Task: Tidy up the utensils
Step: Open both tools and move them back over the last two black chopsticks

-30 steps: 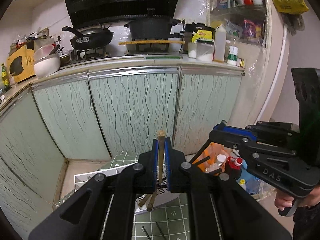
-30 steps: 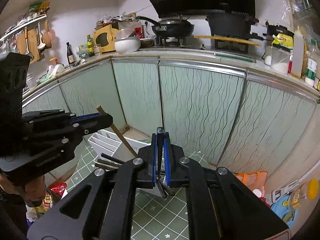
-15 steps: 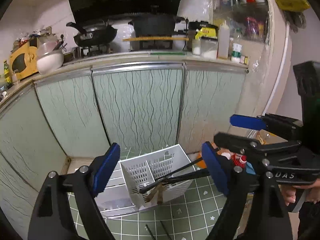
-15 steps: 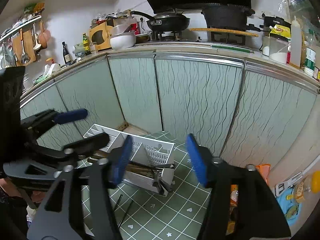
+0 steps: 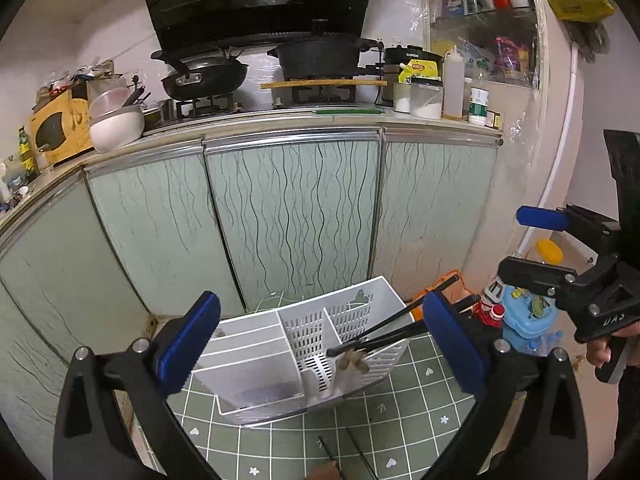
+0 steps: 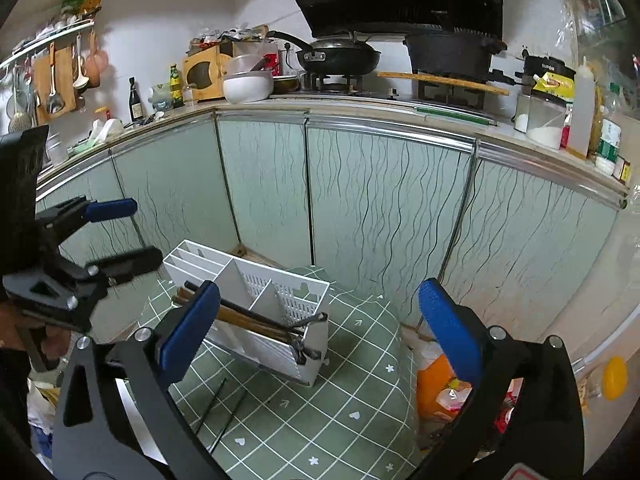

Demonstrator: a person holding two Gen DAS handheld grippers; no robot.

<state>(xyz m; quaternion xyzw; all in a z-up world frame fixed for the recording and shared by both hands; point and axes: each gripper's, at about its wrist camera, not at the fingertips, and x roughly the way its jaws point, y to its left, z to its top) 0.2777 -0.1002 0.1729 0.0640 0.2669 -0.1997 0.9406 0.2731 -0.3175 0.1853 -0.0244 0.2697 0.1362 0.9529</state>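
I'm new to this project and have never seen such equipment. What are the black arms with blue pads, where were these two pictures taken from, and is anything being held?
No robot here: a person holds a handheld two-finger tool in each hand. Each picture comes from a camera on one tool, looking along its fingers. The left gripper and right gripper are both open, holding nothing. On the green tiled mat stands a white utensil caddy with chopsticks leaning out of it. Two more thin dark sticks lie on the mat. Behind are kitchen cabinets.
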